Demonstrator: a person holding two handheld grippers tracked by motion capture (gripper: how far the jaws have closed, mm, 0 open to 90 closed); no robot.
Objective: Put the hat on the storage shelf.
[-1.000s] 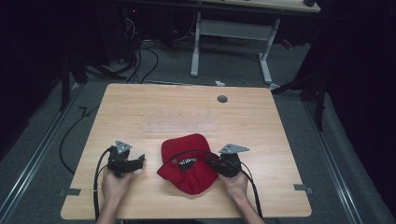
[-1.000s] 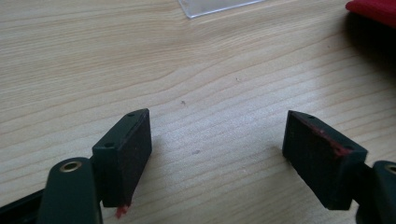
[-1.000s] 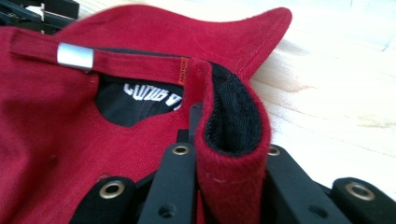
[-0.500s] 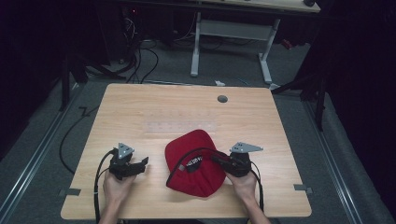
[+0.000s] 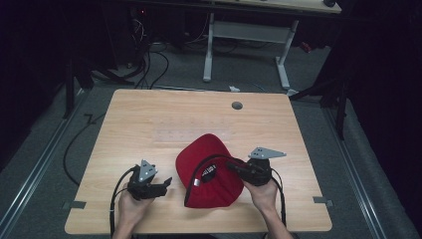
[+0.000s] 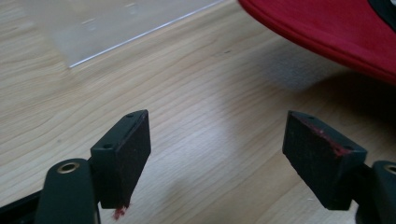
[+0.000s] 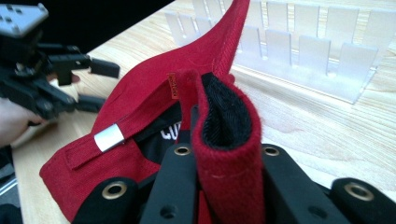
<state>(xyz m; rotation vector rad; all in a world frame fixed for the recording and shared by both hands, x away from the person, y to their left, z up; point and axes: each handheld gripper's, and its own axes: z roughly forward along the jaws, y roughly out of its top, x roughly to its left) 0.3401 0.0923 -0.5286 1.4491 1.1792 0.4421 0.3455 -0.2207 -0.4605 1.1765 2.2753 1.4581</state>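
While looking down from the high view, can see a red cap (image 5: 211,172) over the near middle of the wooden table (image 5: 164,114), inside facing up and tipped to one side. Cannot tell if its low edge touches the wood. Held at its right side by the right gripper (image 5: 234,167), with the right hand (image 5: 261,191) behind. In the right gripper view, black fingers (image 7: 177,186) squeezed tight together on the cap's back strap (image 7: 226,140), red outside and black and fuzzy inside, standing up between them. Just left of the strap, a small silver tag (image 7: 109,137) on the red cloth. Past the cap, a clear plastic rack (image 7: 299,51) with many little walls, lying flat on the table near the cap's far edge. On the other side of the cap, the left gripper (image 5: 166,185) in the left hand (image 5: 130,204), low over the table, near the cap but not touching it. In the left gripper view, two black fingers (image 6: 122,154) wide apart with only bare wood between them, and a bit of red rubbed on the pads. Up in that view's top right corner, the cap's red edge with a dark shadow under it. Far back on the table, a small round grey hole (image 5: 237,105).
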